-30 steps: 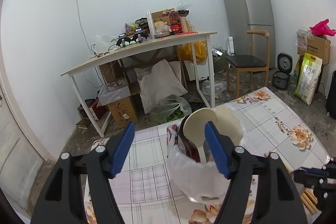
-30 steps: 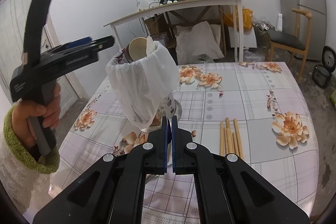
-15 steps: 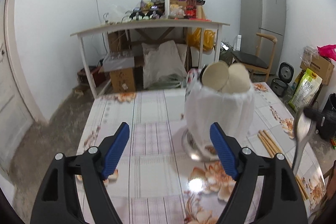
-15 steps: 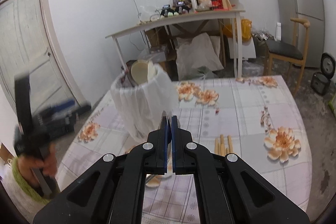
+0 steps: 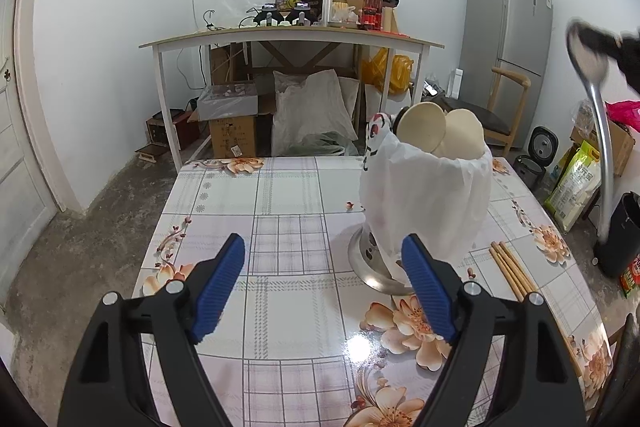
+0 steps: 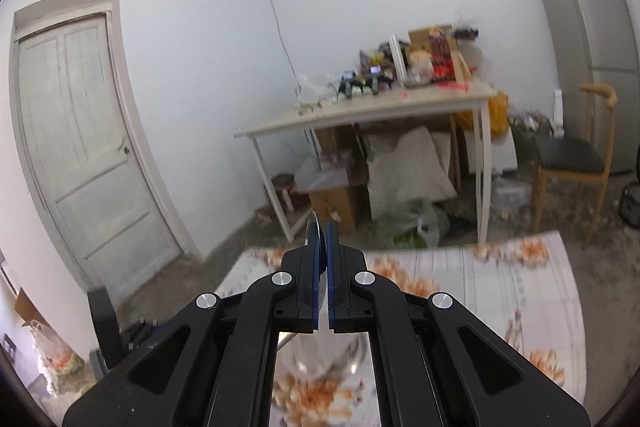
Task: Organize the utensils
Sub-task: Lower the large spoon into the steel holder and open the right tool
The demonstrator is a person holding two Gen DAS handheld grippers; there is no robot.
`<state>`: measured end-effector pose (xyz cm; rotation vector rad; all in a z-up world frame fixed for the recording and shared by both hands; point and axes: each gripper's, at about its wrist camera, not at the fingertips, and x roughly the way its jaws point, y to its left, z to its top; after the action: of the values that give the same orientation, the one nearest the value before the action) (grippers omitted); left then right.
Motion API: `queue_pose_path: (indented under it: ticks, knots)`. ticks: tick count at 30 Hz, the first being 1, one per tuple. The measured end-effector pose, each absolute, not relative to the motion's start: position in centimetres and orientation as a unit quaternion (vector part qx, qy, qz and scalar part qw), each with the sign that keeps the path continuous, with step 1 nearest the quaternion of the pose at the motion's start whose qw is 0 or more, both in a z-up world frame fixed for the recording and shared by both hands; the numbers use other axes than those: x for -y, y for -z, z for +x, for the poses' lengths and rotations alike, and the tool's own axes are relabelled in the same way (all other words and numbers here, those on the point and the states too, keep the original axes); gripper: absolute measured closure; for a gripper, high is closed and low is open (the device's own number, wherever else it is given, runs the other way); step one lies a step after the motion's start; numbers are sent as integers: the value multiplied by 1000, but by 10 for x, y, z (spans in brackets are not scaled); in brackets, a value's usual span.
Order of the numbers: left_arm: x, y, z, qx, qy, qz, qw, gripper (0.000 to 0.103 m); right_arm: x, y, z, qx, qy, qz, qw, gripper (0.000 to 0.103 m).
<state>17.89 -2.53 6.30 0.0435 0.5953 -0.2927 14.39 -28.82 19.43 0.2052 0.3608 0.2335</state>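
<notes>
A utensil holder wrapped in a white bag [image 5: 428,195] stands on a steel base on the floral table [image 5: 288,211], with two pale wooden spoons [image 5: 424,125] sticking out. My left gripper [image 5: 322,283] is open and empty, low in front of the holder. My right gripper [image 6: 322,255] is shut on a metal ladle [image 5: 600,131], held high at the right of the left wrist view; its thin edge [image 6: 311,231] shows between the pads. Wooden chopsticks [image 5: 512,271] lie right of the holder.
A cluttered desk [image 5: 288,39] with boxes and bags beneath stands behind the table. A fridge [image 5: 508,47] and wooden chair [image 5: 504,107] are at the back right. A door [image 6: 80,155] is on the left wall. Bags and a black bin [image 5: 624,227] sit right of the table.
My right gripper has risen well above the table with the ladle, tilting its view up toward the room. My left gripper has pulled back from the holder.
</notes>
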Motion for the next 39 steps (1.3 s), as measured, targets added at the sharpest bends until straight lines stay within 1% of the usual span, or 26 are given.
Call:
queue_pose_path:
  ticks: [5,8,12,18,22,25,27,29,30,31,36,39]
  knots:
    - [18,-63,179,-290,139,19,947,24,274,-215,168,-138,-97,66,983,102]
    - [13,-62,180,-291,136,15,947,24,262,-214,183,-123,-81,32,989,102]
    - [8,-59,182,-295,133,10,946,24,240,-197,206,-125,-63,-23,990,102]
    - [4,-57,185,-297,131,7,946,24,218,-161,229,-147,-60,-87,984,102]
    - [3,-56,185,-298,132,7,946,24,214,-144,238,-170,-75,-102,977,102]
    - [3,-55,185,-299,134,5,945,24,211,-134,245,-205,-107,-99,968,100]
    - [3,-55,185,-299,135,3,944,24,212,-129,246,-229,-133,-90,960,92]
    - [4,-55,184,-300,137,2,944,24,214,-128,248,-240,-145,-75,957,68]
    - [5,-55,184,-300,138,2,944,24,220,-129,247,-244,-158,-57,955,64]
    - [6,-56,183,-300,139,2,944,24,222,-131,248,-245,-166,-46,954,62]
    - [9,-59,180,-297,142,4,944,24,240,-142,242,-248,-183,14,951,59]
    - [11,-60,177,-295,144,3,945,24,253,-148,228,-242,-180,47,952,55]
